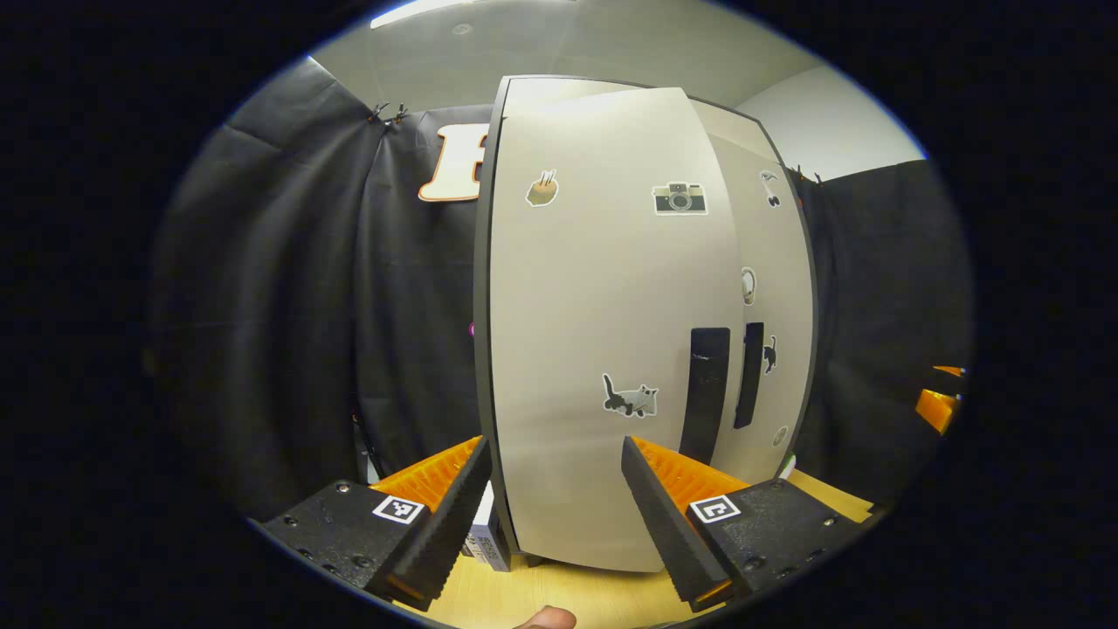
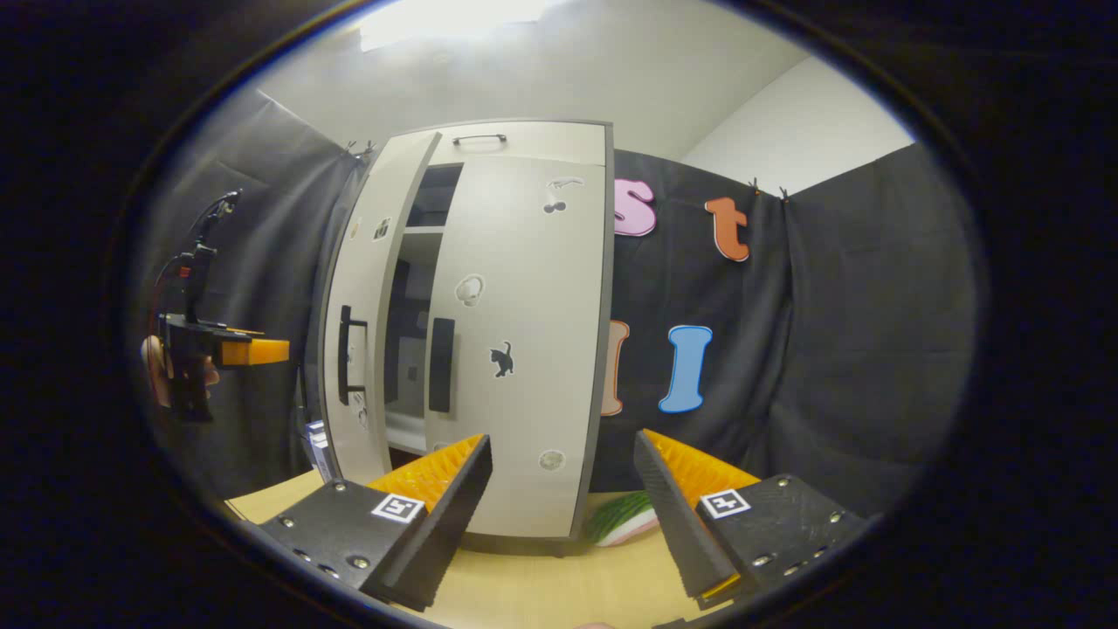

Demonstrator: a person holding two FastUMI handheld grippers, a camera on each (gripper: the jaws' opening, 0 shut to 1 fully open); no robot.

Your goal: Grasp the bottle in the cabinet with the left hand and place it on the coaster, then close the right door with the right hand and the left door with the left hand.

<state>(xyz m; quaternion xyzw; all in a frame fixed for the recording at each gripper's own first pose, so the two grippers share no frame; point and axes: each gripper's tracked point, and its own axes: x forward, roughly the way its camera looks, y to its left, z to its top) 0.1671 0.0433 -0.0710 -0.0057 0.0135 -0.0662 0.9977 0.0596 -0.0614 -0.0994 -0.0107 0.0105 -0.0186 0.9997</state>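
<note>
The pale cabinet [image 2: 489, 140] stands on the wooden table. Its right door [image 2: 524, 332] lies flush with the frame, dark handle [image 2: 441, 362] near its inner edge. The left door [image 2: 362, 314] stands ajar, and a dark gap [image 2: 402, 332] between the doors shows the inside. In the left gripper view the left door [image 1: 611, 332] is close ahead. My left gripper [image 1: 555, 445] is open, its fingers straddling the door's lower part without touching it. My right gripper [image 2: 563, 437] is open in front of the right door, holding nothing. A hand holds the left gripper [image 2: 218, 349] left of the cabinet.
A green and white flat thing [image 2: 624, 520] lies on the table [image 2: 524, 585] at the cabinet's right foot. A small box [image 2: 319, 445] stands by the cabinet's left foot. Black cloth hangs close behind and beside the cabinet. The right gripper [image 1: 939, 406] sits at the far right.
</note>
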